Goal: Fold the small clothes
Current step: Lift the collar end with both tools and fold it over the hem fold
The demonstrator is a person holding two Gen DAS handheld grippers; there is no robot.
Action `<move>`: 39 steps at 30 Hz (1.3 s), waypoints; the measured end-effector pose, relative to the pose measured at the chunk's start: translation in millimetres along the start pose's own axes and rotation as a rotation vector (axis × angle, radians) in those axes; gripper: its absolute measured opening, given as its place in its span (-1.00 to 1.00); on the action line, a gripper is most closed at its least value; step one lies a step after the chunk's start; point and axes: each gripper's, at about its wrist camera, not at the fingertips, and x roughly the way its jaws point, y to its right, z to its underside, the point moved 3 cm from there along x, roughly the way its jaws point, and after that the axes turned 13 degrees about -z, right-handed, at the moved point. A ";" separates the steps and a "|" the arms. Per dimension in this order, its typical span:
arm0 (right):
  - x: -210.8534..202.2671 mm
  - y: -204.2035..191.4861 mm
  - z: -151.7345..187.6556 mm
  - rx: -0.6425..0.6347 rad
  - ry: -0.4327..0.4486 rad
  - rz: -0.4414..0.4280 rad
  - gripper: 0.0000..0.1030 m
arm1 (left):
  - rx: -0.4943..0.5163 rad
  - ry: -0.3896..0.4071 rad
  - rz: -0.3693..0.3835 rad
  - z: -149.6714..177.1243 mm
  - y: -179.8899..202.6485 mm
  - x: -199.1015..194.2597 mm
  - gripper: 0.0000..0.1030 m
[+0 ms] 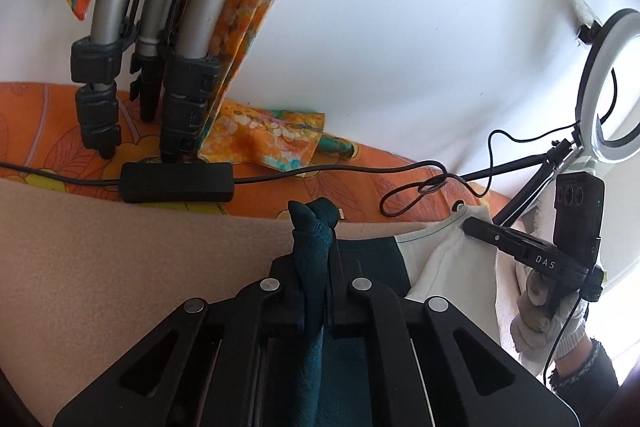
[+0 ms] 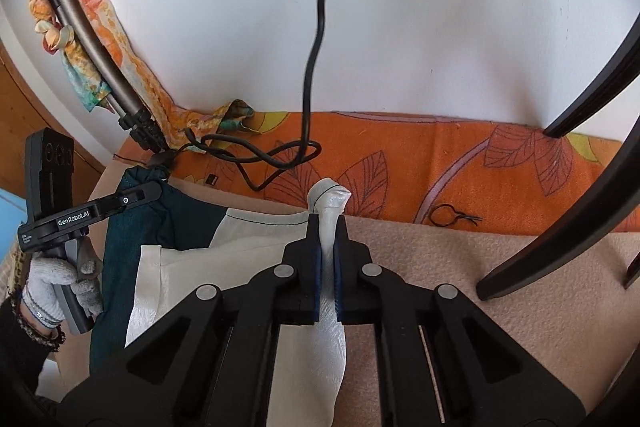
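A small garment of dark teal (image 1: 372,263) and white (image 2: 256,247) cloth lies on a beige blanket (image 1: 120,267). My left gripper (image 1: 316,259) is shut on a bunched teal corner (image 1: 312,223) of it. My right gripper (image 2: 328,239) is shut on a white corner (image 2: 328,199). In the right wrist view the left gripper (image 2: 148,189) pinches the teal end at the far left. In the left wrist view the right gripper (image 1: 472,225) holds the white end at the right. The cloth stretches between them.
An orange floral sheet (image 2: 440,163) lies behind the blanket against a white wall. Tripod legs (image 1: 176,107) with a patterned scarf, a black cable box (image 1: 176,183) and cables stand at the back. A ring light (image 1: 612,83) and dark stand legs (image 2: 560,219) are at the right.
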 end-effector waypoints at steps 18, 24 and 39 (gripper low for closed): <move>-124.0 -123.9 38.1 -0.158 0.025 -0.014 -0.90 | 0.164 0.104 0.001 47.3 67.9 -142.7 -0.93; -158.5 -159.1 97.1 -0.178 0.036 -0.005 -0.90 | 0.187 0.087 0.022 100.5 71.0 -178.8 -0.93; -167.7 -186.2 268.2 -0.200 -0.015 0.025 -0.90 | 0.276 -0.017 -0.010 249.7 58.0 -198.2 -0.93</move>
